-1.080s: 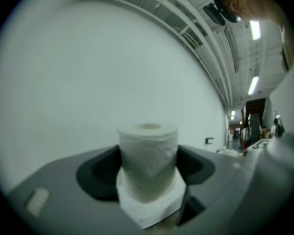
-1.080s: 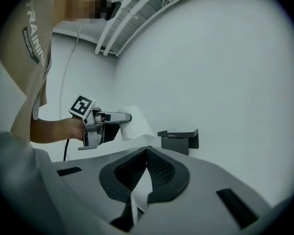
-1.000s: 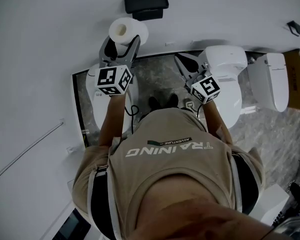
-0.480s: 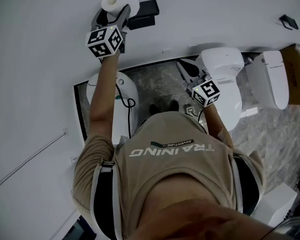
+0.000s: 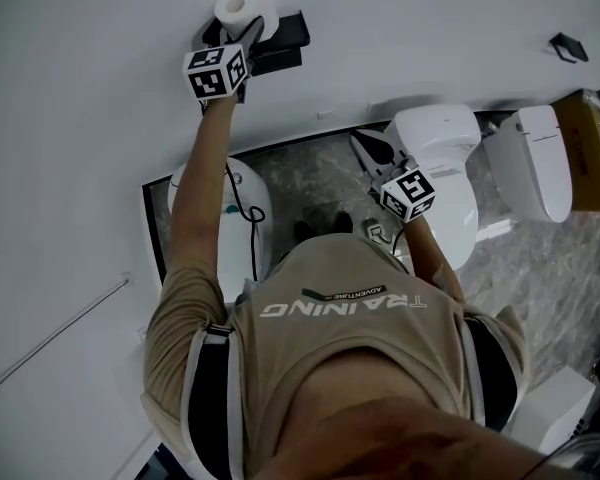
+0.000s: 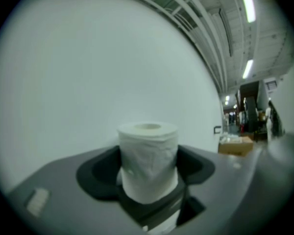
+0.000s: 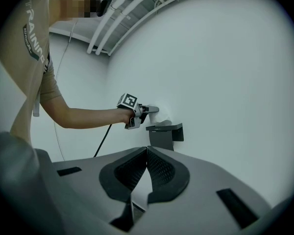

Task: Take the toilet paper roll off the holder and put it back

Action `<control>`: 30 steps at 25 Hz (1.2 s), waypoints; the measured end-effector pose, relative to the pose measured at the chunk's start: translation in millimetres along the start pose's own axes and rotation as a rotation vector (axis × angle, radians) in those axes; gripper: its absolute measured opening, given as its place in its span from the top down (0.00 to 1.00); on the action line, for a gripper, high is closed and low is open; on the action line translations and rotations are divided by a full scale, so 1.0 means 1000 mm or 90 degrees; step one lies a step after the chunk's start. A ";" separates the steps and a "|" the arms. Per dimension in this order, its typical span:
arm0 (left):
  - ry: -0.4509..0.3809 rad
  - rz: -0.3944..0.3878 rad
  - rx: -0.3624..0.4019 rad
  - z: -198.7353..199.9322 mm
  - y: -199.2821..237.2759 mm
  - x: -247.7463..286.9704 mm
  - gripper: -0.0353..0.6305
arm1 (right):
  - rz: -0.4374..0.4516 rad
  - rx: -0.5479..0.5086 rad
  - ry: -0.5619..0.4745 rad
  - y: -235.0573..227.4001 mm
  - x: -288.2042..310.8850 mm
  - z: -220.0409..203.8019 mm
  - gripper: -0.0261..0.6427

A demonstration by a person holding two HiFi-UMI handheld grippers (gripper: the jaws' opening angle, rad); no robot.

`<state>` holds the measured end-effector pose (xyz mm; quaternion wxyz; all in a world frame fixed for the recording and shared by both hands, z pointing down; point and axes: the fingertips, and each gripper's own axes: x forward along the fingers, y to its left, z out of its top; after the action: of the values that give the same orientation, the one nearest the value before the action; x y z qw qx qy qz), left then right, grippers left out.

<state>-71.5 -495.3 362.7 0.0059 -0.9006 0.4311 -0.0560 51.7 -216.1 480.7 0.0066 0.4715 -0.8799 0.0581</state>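
Roll [image 5: 234,8] lifted beside holder [image 5: 282,42], left tool [image 6: 148,180] gripping it

Grey marbled floor [image 5: 312,180] — white toilets [image 5: 442,158] standing on it, perhaps a cardboard box [image 5: 594,153] at its edge

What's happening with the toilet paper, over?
Left gripper shut on toilet paper roll. Right gripper shut, empty. Roll up by the holder. Nothing in the way.

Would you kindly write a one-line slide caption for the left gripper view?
Left tool grips an upright white toilet paper roll between its jaws, facing a plain white wall.
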 end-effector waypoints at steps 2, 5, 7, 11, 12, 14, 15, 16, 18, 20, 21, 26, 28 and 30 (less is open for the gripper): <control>0.010 0.003 -0.003 -0.006 0.002 0.003 0.42 | 0.003 0.002 0.001 -0.001 0.002 0.000 0.94; 0.025 0.011 -0.005 -0.017 0.007 0.006 0.42 | 0.010 0.004 0.002 0.000 0.005 -0.001 0.94; 0.034 0.014 -0.012 -0.024 0.010 0.007 0.42 | 0.015 0.005 0.003 0.000 0.007 -0.001 0.94; 0.044 0.014 -0.003 -0.036 0.011 0.011 0.42 | 0.021 0.004 0.004 -0.002 0.010 -0.001 0.94; 0.044 0.013 0.001 -0.037 0.011 0.013 0.42 | 0.022 0.004 0.004 -0.003 0.011 -0.001 0.94; 0.047 0.012 0.006 -0.038 0.011 0.016 0.42 | 0.024 0.004 0.004 -0.004 0.014 0.000 0.94; 0.048 0.012 0.004 -0.038 0.011 0.017 0.42 | 0.024 0.003 0.003 -0.005 0.015 0.001 0.94; 0.048 0.011 0.000 -0.037 0.012 0.017 0.42 | 0.025 0.002 0.001 -0.005 0.016 0.002 0.94; 0.047 0.012 -0.002 -0.037 0.011 0.017 0.42 | 0.026 0.000 -0.003 -0.006 0.017 0.005 0.94; 0.045 0.011 0.004 -0.036 0.009 0.017 0.42 | 0.028 -0.003 -0.005 -0.007 0.019 0.008 0.94; 0.045 0.010 0.008 -0.036 0.009 0.017 0.42 | 0.030 -0.005 -0.005 -0.007 0.020 0.010 0.94; 0.022 -0.006 0.002 -0.032 0.006 0.006 0.38 | 0.035 -0.011 -0.011 -0.005 0.025 0.014 0.94; 0.015 -0.007 0.013 -0.029 0.003 0.000 0.38 | 0.038 -0.016 -0.014 -0.005 0.027 0.016 0.94; 0.008 -0.005 0.014 -0.026 0.000 -0.009 0.38 | 0.042 -0.021 -0.018 -0.005 0.028 0.020 0.94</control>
<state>-80.2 -487.2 387.4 0.0128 -0.9018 0.4269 -0.0660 41.1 -244.1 462.9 -0.0001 0.4426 -0.8959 0.0373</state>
